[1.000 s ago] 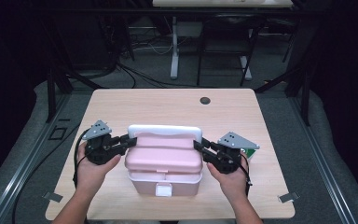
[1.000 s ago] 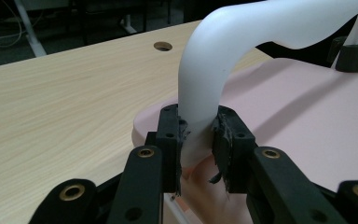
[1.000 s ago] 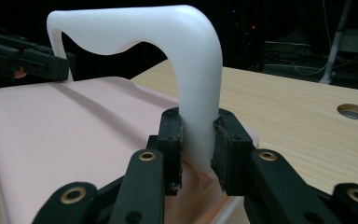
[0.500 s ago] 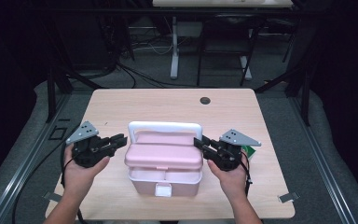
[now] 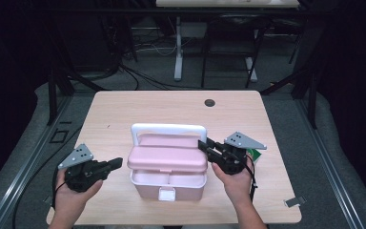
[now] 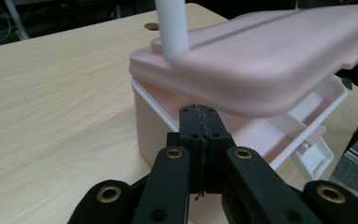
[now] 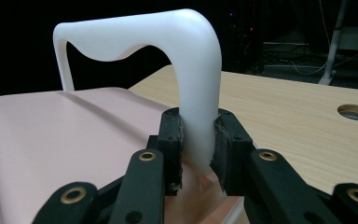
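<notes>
The pink plastic box (image 5: 167, 164) at frame centre has its interior mostly hidden under its lid. The right hand-held gripper (image 5: 207, 145) pinches its white handle (image 7: 193, 93); the left hand-held gripper (image 5: 116, 163), just closed empty, sits lower left.

Each hand carries a black gripper topped by a grey three-cornered plate dotted with small holes. The left gripper (image 5: 116, 163) and the right gripper (image 5: 203, 143) share the same build: matte black linkage arms joined by brass-coloured rivets, ending in blocky black pads with small screw holes. A thin black cable trails from each. The forearms are bare, with no sleeves.
</notes>
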Available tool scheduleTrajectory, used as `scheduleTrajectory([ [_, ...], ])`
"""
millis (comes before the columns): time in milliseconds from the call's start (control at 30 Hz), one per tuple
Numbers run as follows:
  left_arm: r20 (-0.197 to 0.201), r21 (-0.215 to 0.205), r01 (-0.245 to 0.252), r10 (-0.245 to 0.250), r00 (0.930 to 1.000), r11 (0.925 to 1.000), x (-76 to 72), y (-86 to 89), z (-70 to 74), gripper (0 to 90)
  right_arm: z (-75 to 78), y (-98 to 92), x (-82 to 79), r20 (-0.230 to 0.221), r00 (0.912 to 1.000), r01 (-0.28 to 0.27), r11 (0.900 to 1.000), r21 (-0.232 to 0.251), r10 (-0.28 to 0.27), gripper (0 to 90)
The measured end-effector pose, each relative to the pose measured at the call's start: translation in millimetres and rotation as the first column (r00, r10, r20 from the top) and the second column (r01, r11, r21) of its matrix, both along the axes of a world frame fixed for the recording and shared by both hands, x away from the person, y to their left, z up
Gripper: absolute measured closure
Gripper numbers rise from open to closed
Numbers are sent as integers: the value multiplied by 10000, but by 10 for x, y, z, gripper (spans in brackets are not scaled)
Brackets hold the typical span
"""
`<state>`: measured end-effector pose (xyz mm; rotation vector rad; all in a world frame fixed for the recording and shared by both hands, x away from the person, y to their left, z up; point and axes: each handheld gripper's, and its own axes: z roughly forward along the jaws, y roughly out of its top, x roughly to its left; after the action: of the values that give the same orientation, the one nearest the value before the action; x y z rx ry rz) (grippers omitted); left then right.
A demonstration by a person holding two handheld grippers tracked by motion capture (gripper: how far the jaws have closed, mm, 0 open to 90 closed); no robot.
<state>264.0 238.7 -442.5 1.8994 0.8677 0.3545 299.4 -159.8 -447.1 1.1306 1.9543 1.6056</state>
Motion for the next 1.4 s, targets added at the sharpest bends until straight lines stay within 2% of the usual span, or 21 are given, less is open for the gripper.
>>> scheduleTrajectory([
  [300, -540, 365, 560, -540, 9971, 9978, 28, -235, -187, 900, -7, -2, -3, -8, 10000, -12, 10000, 20, 12, 741],
  [400, -619, 330, 716, -694, 9957, 9969, 57, -306, -209, 900, -7, -2, -5, -18, 10000, -13, 10000, 24, 13, 741],
  [567, -552, 155, 856, -846, 9949, 9962, 75, -363, -165, 900, -10, -4, -8, -37, 10000, -13, 10000, 10, 13, 740],
  [767, -514, 166, 997, -987, 9938, 9949, 70, -413, -139, 900, -23, -5, -11, 9, 10000, -51, 10000, 20, 51, 740],
  [867, -429, 107, 870, -865, 9953, 9961, 82, -410, -121, 900, -25, -9, -10, -34, 10000, -30, 10000, 65, 30, 740],
  [1000, -501, 1, 843, -842, 9952, 9964, 89, -408, -113, 900, -29, -12, -13, -16, 10000, -3, 10000, 59, 3, 730],
  [1133, -494, 13, 848, -847, 9952, 9964, 92, -404, -110, 900, -29, -55, -18, -114, 9999, 78, 9995, 301, -74, 688],
  [1400, -494, -102, 877, -881, 9949, 9961, 130, -394, -41, 900, 2, -180, -152, 78, 9997, 209, 9996, 170, -210, 702],
])
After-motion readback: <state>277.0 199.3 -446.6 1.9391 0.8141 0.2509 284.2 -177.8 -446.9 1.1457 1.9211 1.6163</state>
